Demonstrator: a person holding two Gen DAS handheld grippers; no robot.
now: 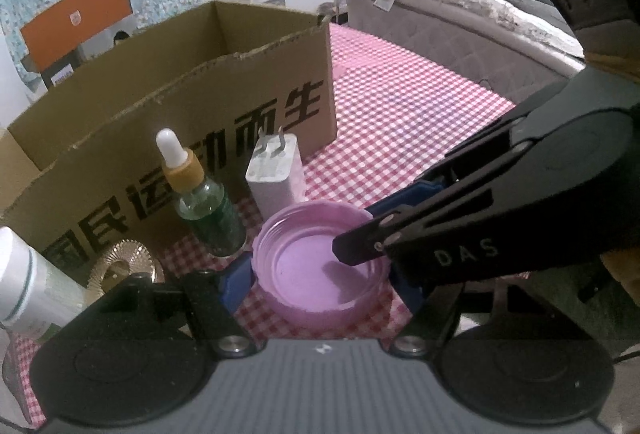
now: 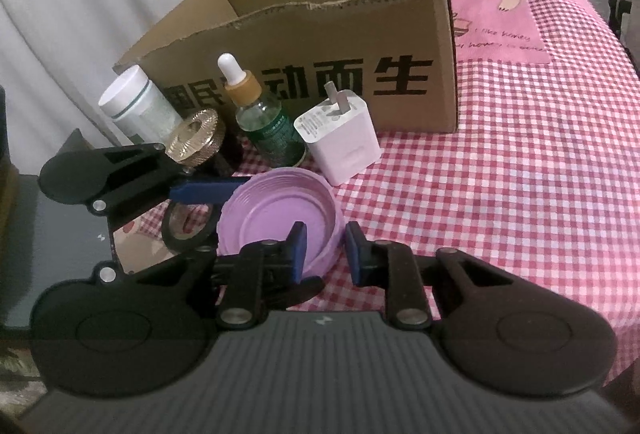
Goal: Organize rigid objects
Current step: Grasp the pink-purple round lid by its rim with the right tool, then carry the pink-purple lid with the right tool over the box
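- Purple plastic lid (image 1: pixel 320 266), lying open side up on the red-and-white checked cloth (image 2: pixel 500 162), sits just in front of the row of small things.
- Right gripper (image 2: pixel 323 252) has its blue pads pinched onto the near rim of the lid, one pad inside the wall and one outside.
- Left gripper (image 1: pixel 316 284) straddles the same lid, one blue finger at each side of it; whether those pads actually press on the wall I cannot tell.
- White plug adapter (image 2: pixel 340 136) stands just behind the lid with its prongs up.
- Dropper bottle (image 2: pixel 266 122) with a white bulb and tan collar stands upright beside the adapter.
- Gold ridged disc (image 2: pixel 196 138) lies tilted next to the bottle, and a white jar (image 2: pixel 136 106) stands behind it.
- Brown cardboard box (image 2: pixel 320 46), open at the top with black printed characters on its front, stands right behind all of them.
- Beyond the table, a bed (image 1: pixel 460 14) with grey bedding.
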